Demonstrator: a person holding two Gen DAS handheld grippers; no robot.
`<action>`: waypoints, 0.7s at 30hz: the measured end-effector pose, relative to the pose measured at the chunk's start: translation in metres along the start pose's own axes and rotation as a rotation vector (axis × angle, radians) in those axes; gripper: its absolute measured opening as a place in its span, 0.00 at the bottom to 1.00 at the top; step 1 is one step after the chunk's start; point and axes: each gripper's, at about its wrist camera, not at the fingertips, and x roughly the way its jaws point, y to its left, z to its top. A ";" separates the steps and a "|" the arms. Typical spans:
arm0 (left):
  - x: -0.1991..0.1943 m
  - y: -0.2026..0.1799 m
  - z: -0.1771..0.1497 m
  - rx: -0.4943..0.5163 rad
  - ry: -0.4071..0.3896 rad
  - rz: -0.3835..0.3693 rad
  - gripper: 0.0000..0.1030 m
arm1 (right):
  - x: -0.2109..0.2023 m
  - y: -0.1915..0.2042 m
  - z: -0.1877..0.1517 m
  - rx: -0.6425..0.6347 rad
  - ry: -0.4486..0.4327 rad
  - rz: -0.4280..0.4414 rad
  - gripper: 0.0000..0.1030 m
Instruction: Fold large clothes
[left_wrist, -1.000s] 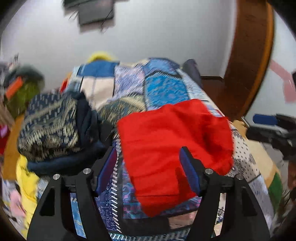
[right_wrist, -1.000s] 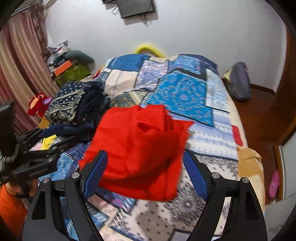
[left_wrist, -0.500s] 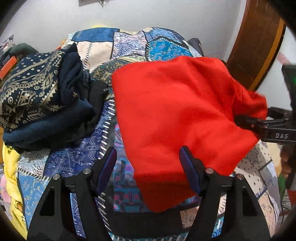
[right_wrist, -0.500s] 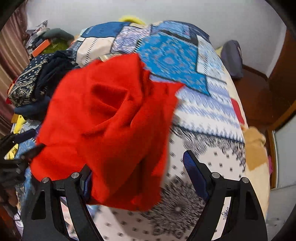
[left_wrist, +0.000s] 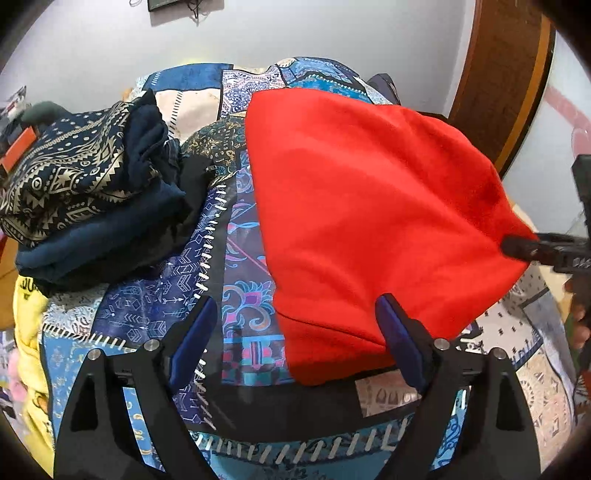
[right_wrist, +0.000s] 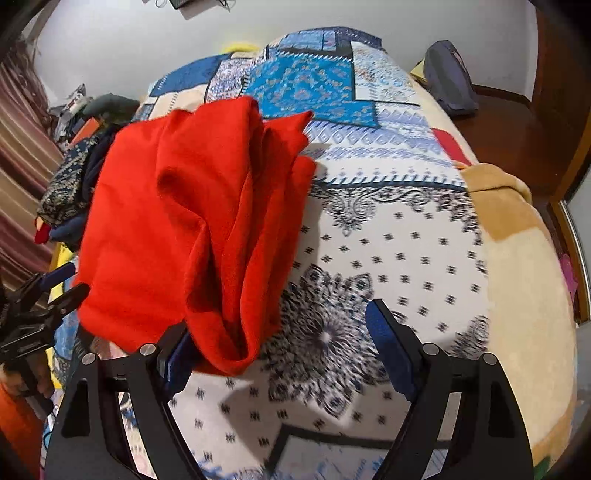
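A large red garment (left_wrist: 369, 214) lies bunched on the patchwork bedspread (left_wrist: 236, 280). My left gripper (left_wrist: 295, 339) is open, its jaws wide apart just over the garment's near edge; the right pad (left_wrist: 397, 343) touches the cloth. In the right wrist view the garment (right_wrist: 192, 221) is folded and rumpled, its near fold resting against my left blue pad (right_wrist: 177, 360). My right gripper (right_wrist: 284, 354) is open, at the garment's near right corner. It shows from the side in the left wrist view (left_wrist: 532, 249), at the garment's right tip.
A pile of dark blue patterned clothes (left_wrist: 81, 199) sits on the bed's left side, with yellow cloth (left_wrist: 29, 332) below it. A grey bag (right_wrist: 448, 83) lies by the far right edge. A wooden door (left_wrist: 506, 74) stands at the right.
Both grippers have moved in closer and lower over the garment. The red cloth has been pushed up into a taller bunch; the right gripper now sits at its corner.
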 end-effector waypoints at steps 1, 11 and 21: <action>0.000 0.000 0.000 0.000 -0.002 0.013 0.86 | -0.002 -0.003 0.001 -0.006 -0.008 -0.050 0.78; -0.015 0.009 0.005 -0.019 -0.024 0.070 0.86 | -0.054 -0.029 0.007 0.017 -0.080 -0.180 0.79; -0.031 0.026 0.034 -0.018 -0.063 0.083 0.86 | -0.039 0.026 0.056 -0.027 -0.111 0.061 0.80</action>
